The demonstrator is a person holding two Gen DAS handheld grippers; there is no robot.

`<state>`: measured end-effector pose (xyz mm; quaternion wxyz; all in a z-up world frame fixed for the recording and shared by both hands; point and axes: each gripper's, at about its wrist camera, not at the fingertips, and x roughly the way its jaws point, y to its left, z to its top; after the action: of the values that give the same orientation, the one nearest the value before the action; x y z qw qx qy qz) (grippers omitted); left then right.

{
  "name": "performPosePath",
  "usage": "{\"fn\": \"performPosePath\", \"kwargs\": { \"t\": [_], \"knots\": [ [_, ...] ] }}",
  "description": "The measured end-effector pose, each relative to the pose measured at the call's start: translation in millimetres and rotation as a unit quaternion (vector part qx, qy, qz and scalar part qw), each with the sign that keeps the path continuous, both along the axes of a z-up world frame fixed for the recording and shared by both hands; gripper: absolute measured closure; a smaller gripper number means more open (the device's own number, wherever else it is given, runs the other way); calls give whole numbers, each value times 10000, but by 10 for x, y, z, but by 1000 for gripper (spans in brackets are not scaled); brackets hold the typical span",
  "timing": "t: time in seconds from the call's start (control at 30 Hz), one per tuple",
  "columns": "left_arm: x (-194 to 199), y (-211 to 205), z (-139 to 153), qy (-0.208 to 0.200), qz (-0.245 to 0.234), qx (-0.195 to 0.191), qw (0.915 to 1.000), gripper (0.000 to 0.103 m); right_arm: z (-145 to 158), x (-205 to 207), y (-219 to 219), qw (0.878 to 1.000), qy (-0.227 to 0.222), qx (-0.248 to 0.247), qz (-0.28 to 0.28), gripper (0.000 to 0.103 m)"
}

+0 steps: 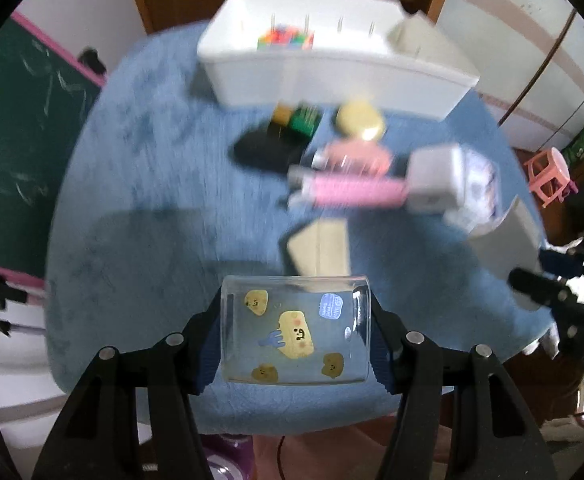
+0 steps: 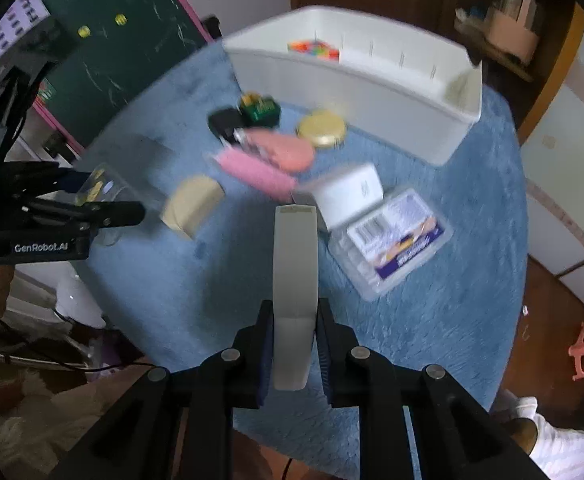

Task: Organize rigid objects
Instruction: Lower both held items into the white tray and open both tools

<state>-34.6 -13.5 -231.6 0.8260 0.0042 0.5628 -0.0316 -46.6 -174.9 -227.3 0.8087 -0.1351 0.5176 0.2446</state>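
My left gripper is shut on a clear plastic box with cartoon stickers, held above the near edge of the blue table; it also shows in the right wrist view. My right gripper is shut on a flat grey-white slab, held upright over the table; the slab shows at the right of the left wrist view. A long white bin with dividers stands at the table's far side and holds a colourful cube.
On the blue cloth lie a tan block, a pink tube, a pink case, a gold lid, a black item, a green box, a white box and a clear labelled case.
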Motion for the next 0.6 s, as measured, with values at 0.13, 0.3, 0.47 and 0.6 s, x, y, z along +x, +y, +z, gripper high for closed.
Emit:
{"fn": "performPosePath", "kwargs": {
  "t": [0.13,0.3,0.47,0.6],
  "knots": [
    [44,-69,480,-392,-46,77,9992,39,347,31,-72,9991,-195,361,-106,83],
    [238,-108,941,-711,-110,178,9973,39,853,125,-132,9958,-611,652,-200,83],
    [381,-156,1306,-995,-245,296,9943,39,1385,312,-106,9902,-1102,775,-359,83],
    [658,-164,1497,-1153,-381,346,9920,39,1691,525,-79,9857,-1405,801,-482,83]
  ]
}}
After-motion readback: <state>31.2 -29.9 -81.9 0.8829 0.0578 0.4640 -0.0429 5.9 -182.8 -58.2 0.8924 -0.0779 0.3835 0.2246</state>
